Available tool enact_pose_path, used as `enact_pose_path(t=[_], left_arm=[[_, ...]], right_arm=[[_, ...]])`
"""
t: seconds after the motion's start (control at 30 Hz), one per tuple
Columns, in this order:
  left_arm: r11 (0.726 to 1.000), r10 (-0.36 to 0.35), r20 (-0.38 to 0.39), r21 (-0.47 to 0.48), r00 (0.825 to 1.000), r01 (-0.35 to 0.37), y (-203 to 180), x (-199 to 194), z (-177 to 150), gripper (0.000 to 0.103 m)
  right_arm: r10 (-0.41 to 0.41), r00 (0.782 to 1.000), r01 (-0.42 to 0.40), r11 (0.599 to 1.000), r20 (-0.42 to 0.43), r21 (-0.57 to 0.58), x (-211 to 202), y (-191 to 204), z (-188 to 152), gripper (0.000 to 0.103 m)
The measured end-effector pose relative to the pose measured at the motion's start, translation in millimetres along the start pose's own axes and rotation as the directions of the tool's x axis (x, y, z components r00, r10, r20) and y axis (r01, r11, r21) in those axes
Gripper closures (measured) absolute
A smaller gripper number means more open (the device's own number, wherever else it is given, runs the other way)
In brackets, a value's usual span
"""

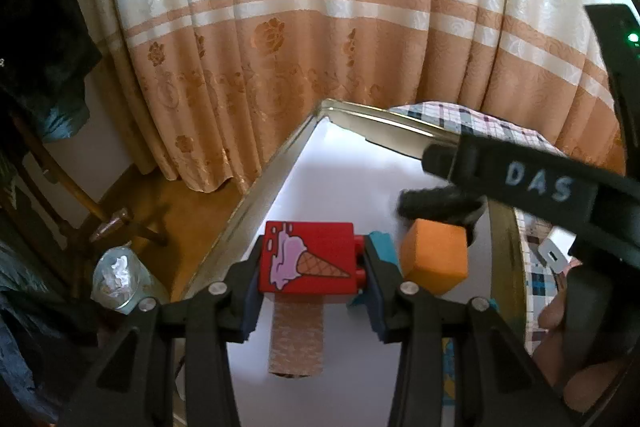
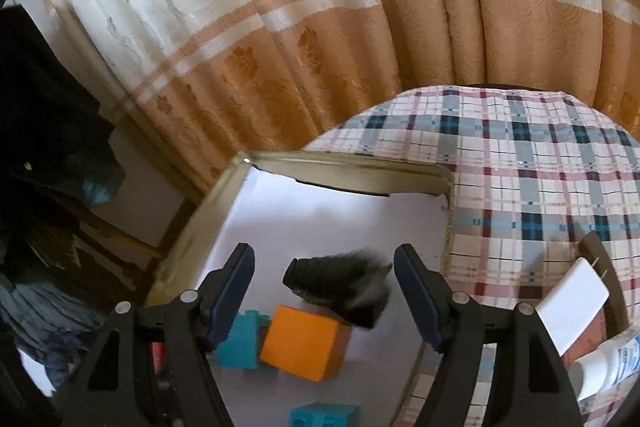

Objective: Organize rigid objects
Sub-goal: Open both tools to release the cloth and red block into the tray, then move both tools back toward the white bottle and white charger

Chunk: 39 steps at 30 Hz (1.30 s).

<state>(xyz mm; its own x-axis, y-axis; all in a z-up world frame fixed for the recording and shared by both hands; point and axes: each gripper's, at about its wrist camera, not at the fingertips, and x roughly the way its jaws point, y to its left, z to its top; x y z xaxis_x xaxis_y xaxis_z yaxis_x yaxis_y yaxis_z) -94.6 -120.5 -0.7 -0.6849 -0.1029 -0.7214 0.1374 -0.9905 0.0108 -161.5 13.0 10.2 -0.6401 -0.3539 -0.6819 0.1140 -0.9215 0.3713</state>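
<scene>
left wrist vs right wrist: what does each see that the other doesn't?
Left wrist only: the left gripper shut on the red ice-cream block, a ribbed pinkish cylinder below it, and a glass on the floor.

Right wrist only: the right gripper open, a second teal block at the bottom edge, and a white bottle.

Both: the orange cube, the black blurred object just above it, a teal block, the white tray, the white charger and the curtain.

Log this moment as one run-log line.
left gripper: shut on red ice-cream block | right gripper: open, black object blurred between fingers | orange cube, teal block: in tray
</scene>
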Motion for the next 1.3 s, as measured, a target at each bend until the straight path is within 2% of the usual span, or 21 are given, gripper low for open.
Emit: enact_pose_path(t=[0.03,0.07,0.13,0.17,0.37,0.53,0.6,0.67,0.7,0.73,0.93,1.03,1.3], left_arm=[[1.0,-0.004,-0.002,-0.011,1.0,0.004,1,0,0,0.049],[1.0,-0.009,-0.001,-0.028,1.0,0.009,2,-2,-1,0.03],[0.999,-0.006,0.022,-0.047,1.0,0.007,3,-7,-2,0.008],[0.999,-0.006,0.048,-0.05,0.999,0.008,2,-12,-3,0.004],[1.0,0.006,0.117,-0.015,0.993,-0.004,-11,-23,-6,0.0],[1.0,-0.005,0.134,-0.014,0.991,0.007,-16,-26,-11,0.0],[1.0,-0.008,0.144,-0.015,0.99,0.011,-18,-28,-14,0.0],[1.0,-0.016,0.164,-0.021,0.986,0.019,-20,-32,-17,0.001],[0.999,-0.018,0.171,-0.023,0.985,0.022,-21,-34,-19,0.0],[0.999,-0.021,0.182,-0.026,0.983,0.026,-23,-36,-20,0.0],[0.999,-0.02,0.257,-0.022,0.966,0.027,-35,-49,-31,0.0],[1.0,-0.017,0.285,-0.005,0.958,0.019,-44,-54,-35,0.0],[1.0,-0.013,0.311,0.024,0.95,0.005,-63,-57,-45,0.001]], right_arm=[[0.013,1.0,-0.013,1.0,0.013,0.007,-3,0,0,0.022],[0.028,0.999,-0.029,1.0,0.03,0.012,-7,-1,0,0.018],[0.045,0.997,-0.046,0.999,0.056,0.012,-14,-1,-1,0.018],[0.045,0.997,-0.046,0.999,0.067,0.015,-16,-2,-2,0.018],[0.033,0.984,-0.045,0.997,0.176,0.063,-41,-20,-14,0.018],[-0.026,0.967,0.017,0.999,0.253,0.04,-62,-26,-22,0.018],[-0.056,0.948,0.043,0.998,0.313,0.046,-75,-29,-25,0.018],[-0.116,0.91,0.107,0.993,0.399,0.044,-94,-32,-35,0.018],[-0.14,0.897,0.134,0.99,0.42,0.042,-99,-34,-37,0.018],[-0.177,0.875,0.178,0.983,0.451,0.041,-106,-36,-42,0.018],[-0.28,0.809,0.294,0.954,0.517,0.058,-126,-56,-63,0.017],[-0.305,0.787,0.314,0.946,0.537,0.076,-131,-67,-71,0.017],[-0.355,0.75,0.366,0.926,0.559,0.097,-140,-81,-85,0.017]])
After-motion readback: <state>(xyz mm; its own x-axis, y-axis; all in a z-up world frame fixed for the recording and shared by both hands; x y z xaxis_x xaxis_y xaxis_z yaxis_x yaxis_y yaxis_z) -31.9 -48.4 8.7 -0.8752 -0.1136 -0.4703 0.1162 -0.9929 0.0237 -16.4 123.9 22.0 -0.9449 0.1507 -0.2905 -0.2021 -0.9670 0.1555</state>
